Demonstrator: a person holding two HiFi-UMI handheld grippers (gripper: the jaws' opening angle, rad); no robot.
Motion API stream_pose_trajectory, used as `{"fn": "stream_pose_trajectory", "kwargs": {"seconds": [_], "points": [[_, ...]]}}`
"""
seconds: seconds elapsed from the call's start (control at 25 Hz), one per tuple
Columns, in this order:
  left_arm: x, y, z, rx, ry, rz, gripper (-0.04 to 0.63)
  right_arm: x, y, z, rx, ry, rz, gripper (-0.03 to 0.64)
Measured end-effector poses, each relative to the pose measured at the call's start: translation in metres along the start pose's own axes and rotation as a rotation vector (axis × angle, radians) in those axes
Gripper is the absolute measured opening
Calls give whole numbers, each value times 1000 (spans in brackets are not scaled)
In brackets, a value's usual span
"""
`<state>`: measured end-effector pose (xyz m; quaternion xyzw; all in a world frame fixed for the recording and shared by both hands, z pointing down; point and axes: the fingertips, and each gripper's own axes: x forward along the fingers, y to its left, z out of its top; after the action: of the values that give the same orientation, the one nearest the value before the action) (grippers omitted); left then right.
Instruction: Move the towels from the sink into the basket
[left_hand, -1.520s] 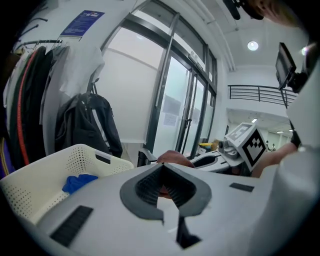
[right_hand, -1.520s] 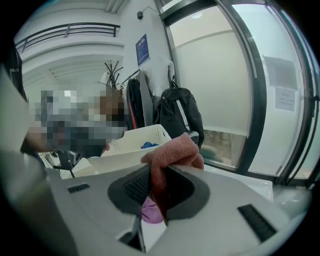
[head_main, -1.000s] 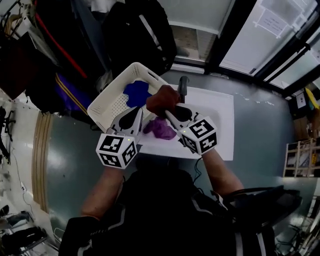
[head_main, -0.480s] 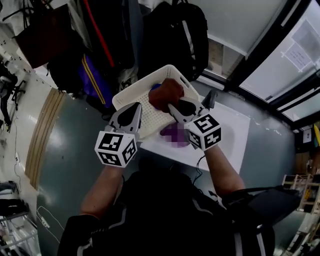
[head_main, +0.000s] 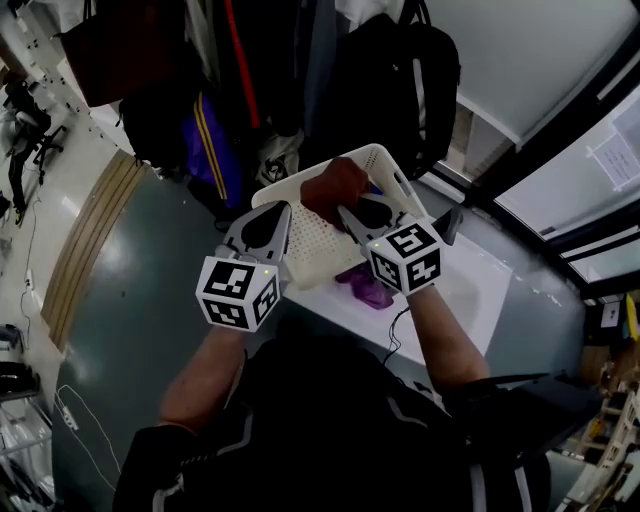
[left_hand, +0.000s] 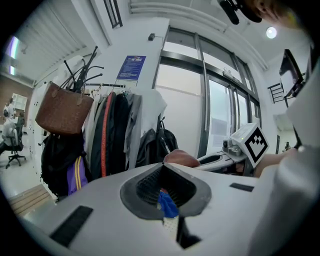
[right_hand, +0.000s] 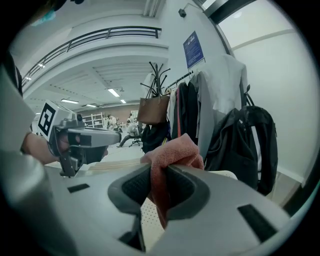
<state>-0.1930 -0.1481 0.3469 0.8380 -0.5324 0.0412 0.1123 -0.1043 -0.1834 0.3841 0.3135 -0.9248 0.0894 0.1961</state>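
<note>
the right gripper (head_main: 347, 208) has its jaws clamped on the red towel (head_main: 335, 188), with a fold pinched between the pads and the rest bunched above the tips. it holds the towel over the basket (head_main: 376, 153), clear of the rim. i judge this is so the cloth can drop inside when the jaws part, rather than drape over the edge. the right gripper view shows the same grip, with perforated basket wall below the jaws. the left gripper (head_main: 283, 211) has its jaws together on nothing. it hangs beside the right one above the near side of the basket, likely just to be out of the way. through the gap behind its closed tips a blue towel (left_hand: 167, 205) shows. it seems to lie in the basket, so one piece looks delivered. a purple towel (head_main: 365, 290) lies in the sink (head_main: 480, 292), just past the basket's corner, and is left to fetch. the next move, as i read it, is to open the right jaws over the basket's middle
</note>
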Motion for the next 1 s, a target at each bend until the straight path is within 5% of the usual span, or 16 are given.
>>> {"fn": "stream_pose_trajectory", "kwargs": {"seconds": [1.0], "points": [[59,61,-96,-122,212,23,6,146,-12,-145,-10,527,212,80]]}}
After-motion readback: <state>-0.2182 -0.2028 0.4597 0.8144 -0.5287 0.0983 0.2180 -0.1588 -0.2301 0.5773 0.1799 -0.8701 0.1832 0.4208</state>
